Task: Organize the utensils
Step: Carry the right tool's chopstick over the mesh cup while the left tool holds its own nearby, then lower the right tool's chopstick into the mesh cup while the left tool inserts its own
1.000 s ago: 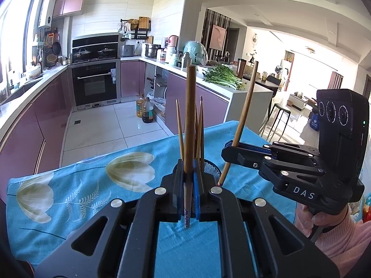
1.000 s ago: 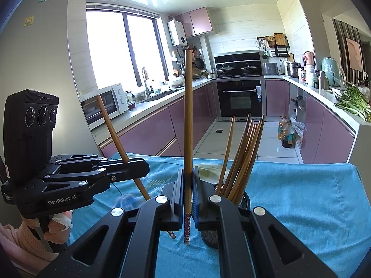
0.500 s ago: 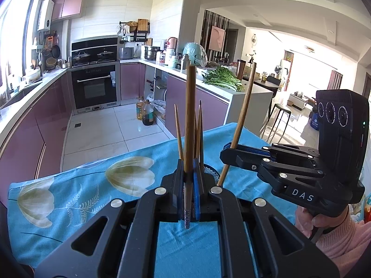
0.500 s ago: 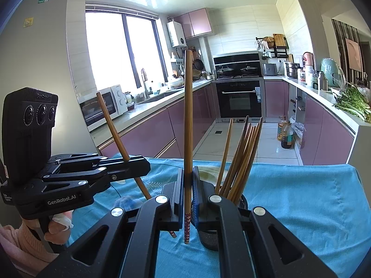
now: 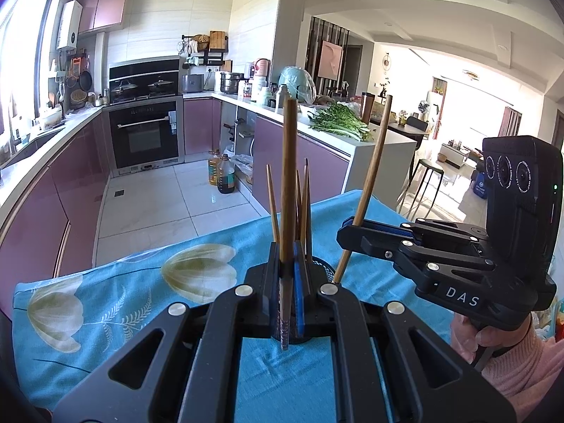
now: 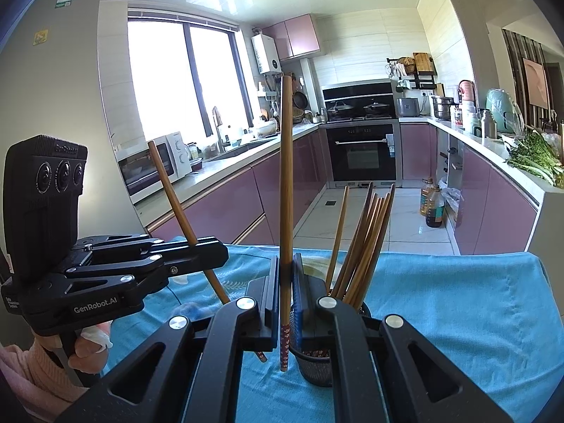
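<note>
Turquoise cloth [image 5: 112,303] printed with pale tulips covers the counter [image 6: 458,299] in a kitchen of mauve cabinets, with a black built-in oven [image 5: 144,137] at the far wall and leafy greens [image 5: 338,123] lying on the white worktop to the right. On the cloth stands a black mesh holder [image 6: 317,363], near the front edge, with a bundle of wooden chopsticks [image 6: 363,246] leaning in it, tips down and fanned toward the right. Each hand carries a black tool. The left tool [image 5: 287,289] is clenched on a single chopstick [image 5: 288,183] that stands nearly upright between its pads, its patterned tip hanging just below them; seen from the right wrist camera, this tool sits to the left of the holder and its chopstick leans. The right tool [image 6: 286,299] is likewise clenched on one chopstick [image 6: 285,190], held upright just beside the holder, its red patterned tip hanging free above the cloth. A pink sleeve [image 5: 521,366] shows behind the right tool's grip.
</note>
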`<action>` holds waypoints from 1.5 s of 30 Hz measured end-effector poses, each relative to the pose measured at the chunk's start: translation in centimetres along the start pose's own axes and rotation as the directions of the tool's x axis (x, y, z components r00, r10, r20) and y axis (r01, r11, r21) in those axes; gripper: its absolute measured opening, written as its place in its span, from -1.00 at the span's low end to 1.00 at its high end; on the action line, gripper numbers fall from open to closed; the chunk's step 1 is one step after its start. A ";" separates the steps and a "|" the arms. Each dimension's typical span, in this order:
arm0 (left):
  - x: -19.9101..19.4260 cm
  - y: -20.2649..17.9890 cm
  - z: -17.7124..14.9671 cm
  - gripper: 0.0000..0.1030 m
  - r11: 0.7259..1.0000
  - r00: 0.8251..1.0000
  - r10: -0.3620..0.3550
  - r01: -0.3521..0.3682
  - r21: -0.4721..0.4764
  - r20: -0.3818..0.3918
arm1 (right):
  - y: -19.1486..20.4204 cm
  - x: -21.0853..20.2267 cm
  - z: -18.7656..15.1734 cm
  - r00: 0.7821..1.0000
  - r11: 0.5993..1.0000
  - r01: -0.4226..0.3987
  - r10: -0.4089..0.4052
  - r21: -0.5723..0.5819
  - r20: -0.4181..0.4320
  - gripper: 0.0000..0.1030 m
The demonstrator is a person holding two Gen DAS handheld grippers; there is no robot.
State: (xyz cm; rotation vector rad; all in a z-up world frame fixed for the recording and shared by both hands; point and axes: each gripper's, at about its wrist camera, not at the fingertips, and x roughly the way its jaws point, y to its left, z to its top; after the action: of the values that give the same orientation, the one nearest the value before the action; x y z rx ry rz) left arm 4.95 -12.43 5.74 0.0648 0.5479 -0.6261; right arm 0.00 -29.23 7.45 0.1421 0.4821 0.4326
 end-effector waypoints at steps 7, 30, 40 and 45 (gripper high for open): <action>0.1 -0.3 0.3 -0.85 1.000 1.000 -0.001 0.001 0.003 0.008 | 0.0 0.0 0.5 1.000 1.000 0.005 -0.005 0.000 0.010 -0.89; -0.3 -0.9 0.7 -0.85 1.000 0.999 -0.003 0.002 0.019 0.033 | 0.6 0.5 0.8 1.000 1.000 0.015 -0.015 0.011 0.026 -0.89; -0.6 -1.1 0.9 -0.85 1.000 0.999 -0.009 0.008 0.025 0.042 | 0.4 0.6 0.8 0.999 1.000 0.020 -0.020 0.012 0.037 -0.89; -0.7 -1.2 0.9 -0.87 1.000 0.999 -0.009 0.008 0.024 0.047 | 0.5 0.6 0.9 0.999 1.000 0.024 -0.025 0.011 0.044 -0.89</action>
State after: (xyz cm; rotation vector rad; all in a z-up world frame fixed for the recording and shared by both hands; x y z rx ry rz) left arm 4.28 -13.24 7.00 0.0699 0.4957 -0.6405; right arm 0.74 -28.49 8.09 0.1556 0.4422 0.4022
